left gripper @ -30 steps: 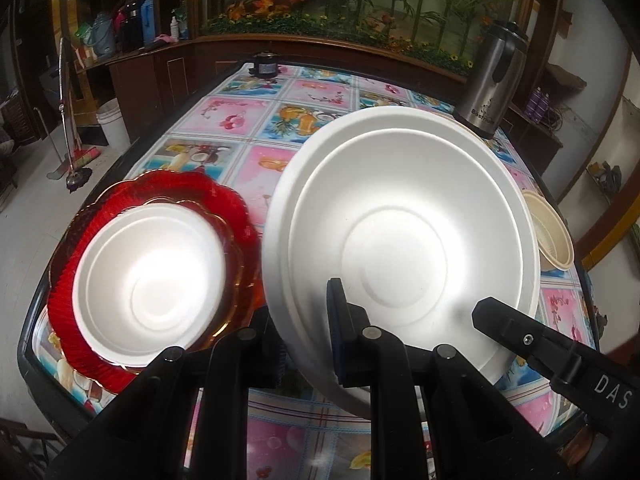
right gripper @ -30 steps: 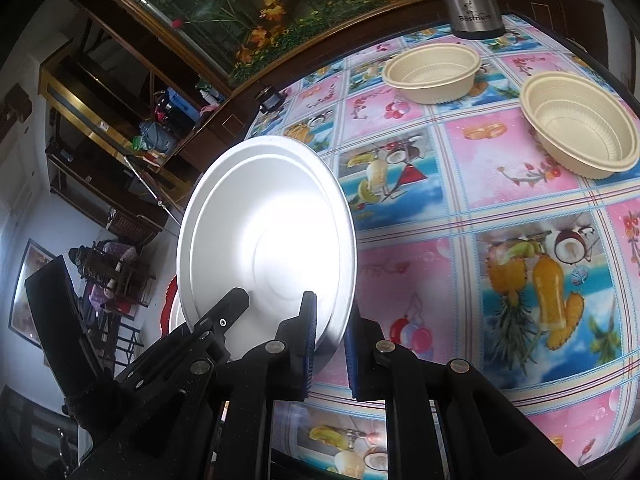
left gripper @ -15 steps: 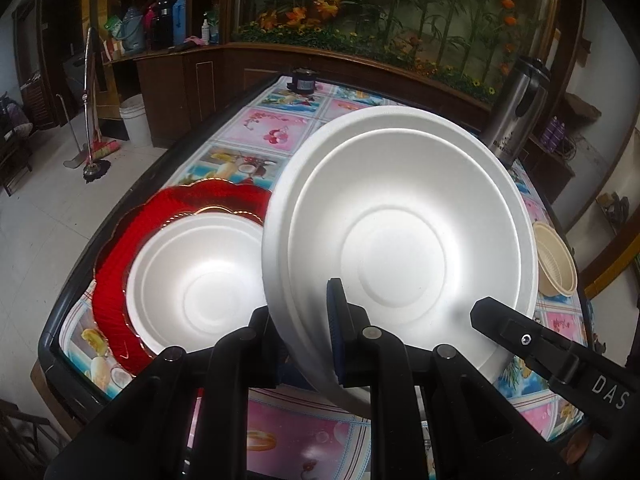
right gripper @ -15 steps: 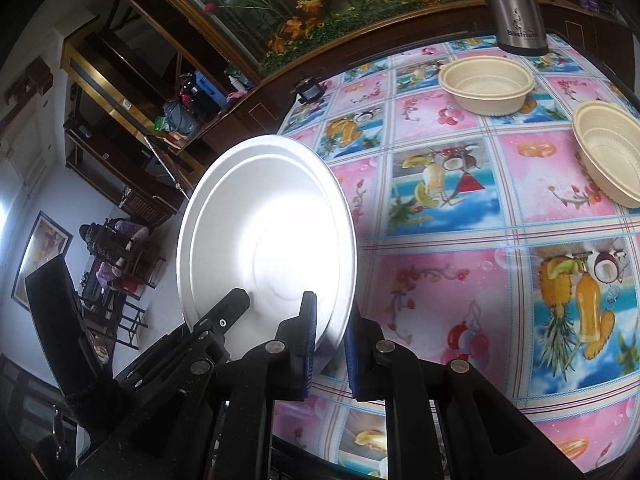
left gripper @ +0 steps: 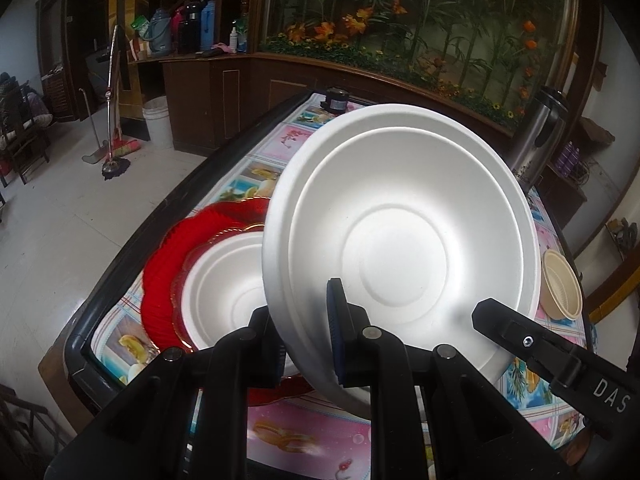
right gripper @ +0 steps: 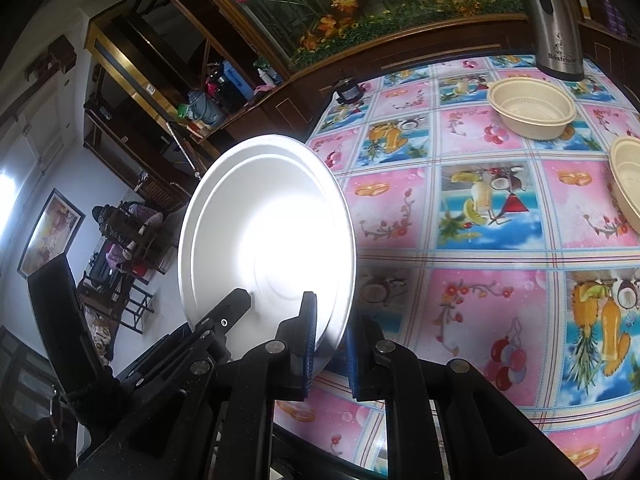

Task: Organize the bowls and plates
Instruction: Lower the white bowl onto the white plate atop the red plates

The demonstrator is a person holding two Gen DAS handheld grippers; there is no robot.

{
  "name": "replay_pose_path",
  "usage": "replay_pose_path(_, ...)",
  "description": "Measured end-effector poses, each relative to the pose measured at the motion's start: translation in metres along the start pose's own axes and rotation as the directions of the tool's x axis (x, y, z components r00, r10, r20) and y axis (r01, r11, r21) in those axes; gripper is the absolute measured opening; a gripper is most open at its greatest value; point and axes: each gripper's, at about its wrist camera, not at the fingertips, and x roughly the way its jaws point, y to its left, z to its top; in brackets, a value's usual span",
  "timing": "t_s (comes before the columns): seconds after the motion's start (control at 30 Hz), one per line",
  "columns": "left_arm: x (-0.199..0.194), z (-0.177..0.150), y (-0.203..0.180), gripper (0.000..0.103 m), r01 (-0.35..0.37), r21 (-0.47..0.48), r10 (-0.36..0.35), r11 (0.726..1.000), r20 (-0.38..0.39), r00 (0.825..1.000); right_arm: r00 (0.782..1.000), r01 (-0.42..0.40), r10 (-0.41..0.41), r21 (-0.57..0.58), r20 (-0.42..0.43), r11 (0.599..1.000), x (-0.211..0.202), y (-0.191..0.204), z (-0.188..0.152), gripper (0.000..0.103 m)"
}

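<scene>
While pinched by both grippers [left gripper: 308, 344] [right gripper: 330, 344], white plate [left gripper: 400, 248] raised mid-frame, hiding more of red plate [left gripper: 168, 264] and bowl [left gripper: 224, 284] lower left than before; thermos [left gripper: 540, 140] upper right.

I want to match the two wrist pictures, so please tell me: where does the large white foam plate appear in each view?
Left wrist: the large white foam plate fills centre and right, its near rim clamped by the left gripper.
Right wrist: the same plate stands left of centre, edge clamped by the right gripper.
Shared landmark: the steel thermos at the table's far end.
</scene>
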Motion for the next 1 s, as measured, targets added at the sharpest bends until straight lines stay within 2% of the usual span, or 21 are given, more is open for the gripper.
replay_pose_path(1.0,-0.004,0.002,0.042,0.016,-0.07,-0.084,0.071,0.994,0.017,0.997,0.997,-0.051,0.045,-0.089,-0.061,0.995,0.037,0.046,0.005,0.012)
